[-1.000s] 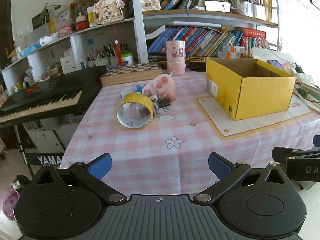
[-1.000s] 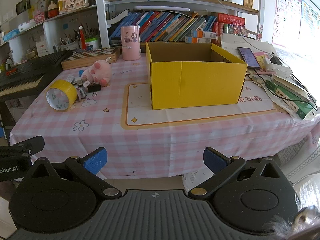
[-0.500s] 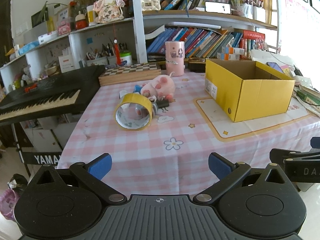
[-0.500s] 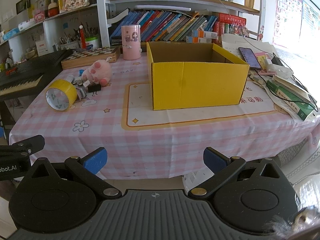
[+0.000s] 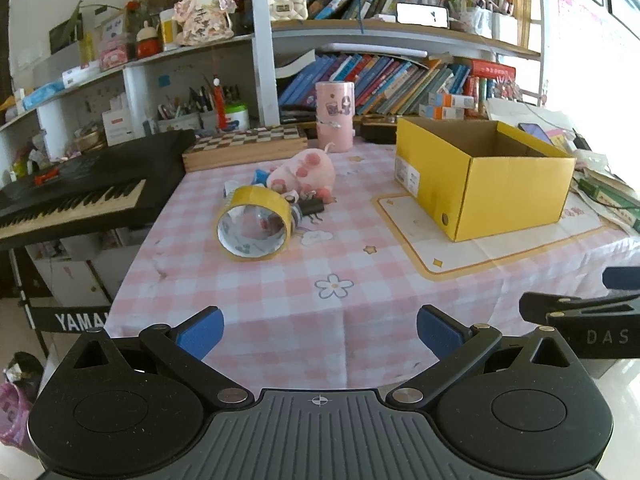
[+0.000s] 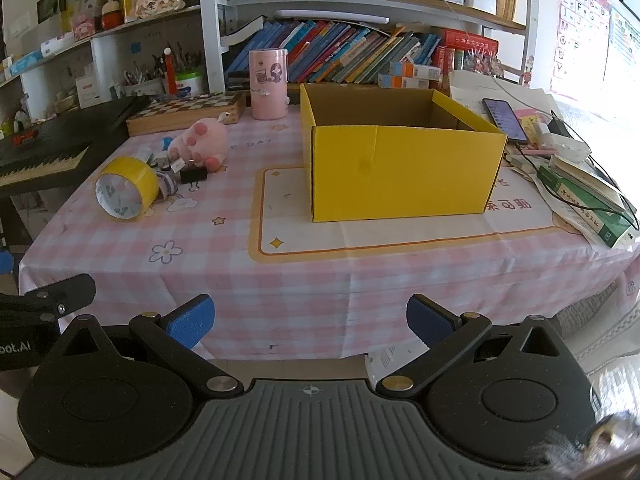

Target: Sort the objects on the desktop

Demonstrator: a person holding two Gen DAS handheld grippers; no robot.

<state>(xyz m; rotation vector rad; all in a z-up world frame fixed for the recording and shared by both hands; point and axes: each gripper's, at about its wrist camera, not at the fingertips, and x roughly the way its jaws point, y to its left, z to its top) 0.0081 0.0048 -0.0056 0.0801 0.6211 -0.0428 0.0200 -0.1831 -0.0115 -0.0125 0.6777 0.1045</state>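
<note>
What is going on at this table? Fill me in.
A person holds two grasping tools at the near edge of the table, set to sort things. The left tool and the right tool are both open and hold nothing. Nothing is sorted yet: the yellow box looks empty as far as the views show. The tape roll, the pink plush toy and a black binder clip lie clustered left of the box.

Both my wrist cameras look from off the bench's (image 5: pixel 280 280) near edge toward the far shelves (image 6: pixel 360 0), sharing the bench top; the left one sits further left.
</note>
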